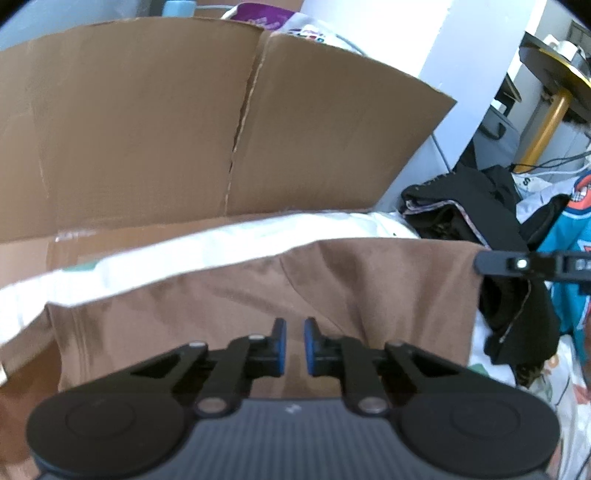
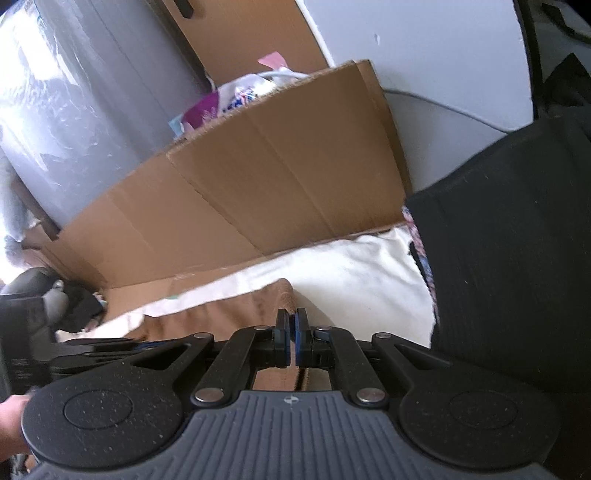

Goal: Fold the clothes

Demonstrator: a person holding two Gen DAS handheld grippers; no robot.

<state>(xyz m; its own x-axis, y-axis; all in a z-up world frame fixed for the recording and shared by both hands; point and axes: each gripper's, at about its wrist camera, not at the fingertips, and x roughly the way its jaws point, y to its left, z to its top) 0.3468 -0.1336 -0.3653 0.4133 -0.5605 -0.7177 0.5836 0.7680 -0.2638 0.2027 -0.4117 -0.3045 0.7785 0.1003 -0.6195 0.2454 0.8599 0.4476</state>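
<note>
Right tongs (image 2: pixel 291 341) pinching brown garment (image 1: pixel 258 295) corner near cardboard box (image 1: pixel 147 129); left tongs (image 1: pixel 294 345) slightly parted, empty. Could slip, spoiling fold.

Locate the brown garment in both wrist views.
Left wrist: brown garment spans the lower middle, behind the left gripper.
Right wrist: it sits lower centre-left, its corner pinched in the right gripper.
Shared landmark: cardboard box behind it.

No readable text, colourful print on the plastic bag (image 1: pixel 310 31) behind the cardboard box (image 1: pixel 147 122) too blurred, orange emblem on the teal jersey (image 1: pixel 576 206) illegible
</note>
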